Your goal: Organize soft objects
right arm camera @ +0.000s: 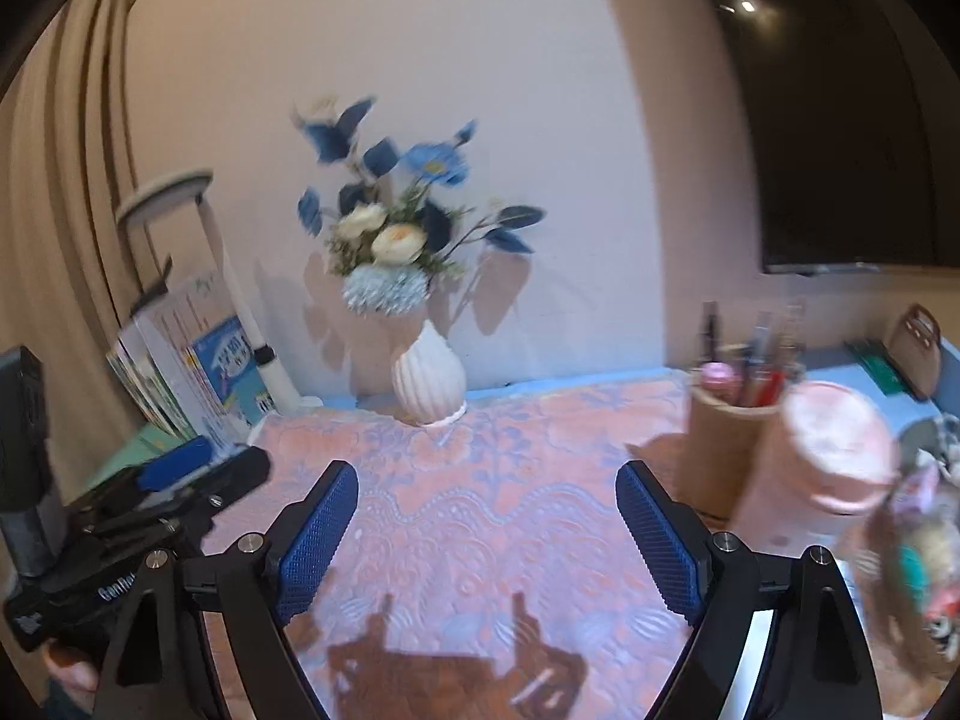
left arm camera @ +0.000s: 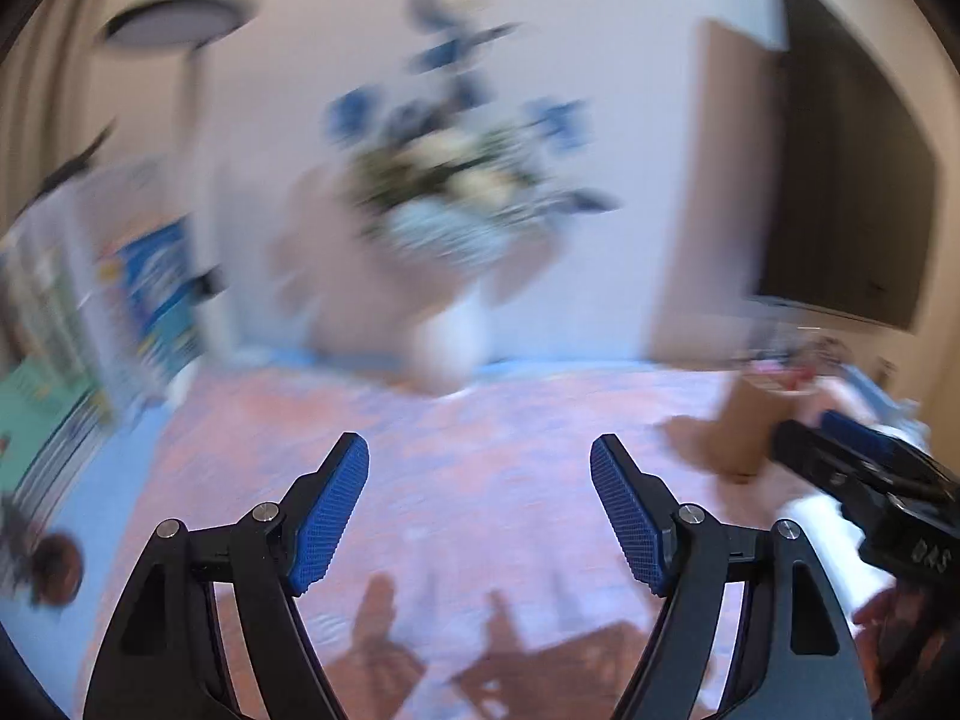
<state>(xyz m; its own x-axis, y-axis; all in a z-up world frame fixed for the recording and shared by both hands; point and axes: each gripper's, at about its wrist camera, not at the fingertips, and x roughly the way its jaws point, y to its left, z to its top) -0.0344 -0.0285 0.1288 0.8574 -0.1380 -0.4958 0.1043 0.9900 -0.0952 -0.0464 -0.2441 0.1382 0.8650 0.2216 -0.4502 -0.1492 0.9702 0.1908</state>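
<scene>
My left gripper (left arm camera: 480, 498) is open and empty above the pink patterned tablecloth (left arm camera: 480, 450); this view is blurred by motion. My right gripper (right arm camera: 487, 522) is open and empty over the same cloth (right arm camera: 480, 480). A pink soft roll (right arm camera: 834, 450) stands at the right, with a blurred colourful soft toy (right arm camera: 918, 576) beside it at the right edge. Each gripper shows at the edge of the other's view: the right gripper in the left wrist view (left arm camera: 864, 468) and the left gripper in the right wrist view (right arm camera: 198, 474).
A white ribbed vase (right arm camera: 429, 378) with blue and cream flowers stands at the back by the wall. A brown pen holder (right arm camera: 729, 420) is at the right. Books (right arm camera: 192, 366) and a lamp post stand at the left. A dark screen (right arm camera: 840, 120) hangs upper right.
</scene>
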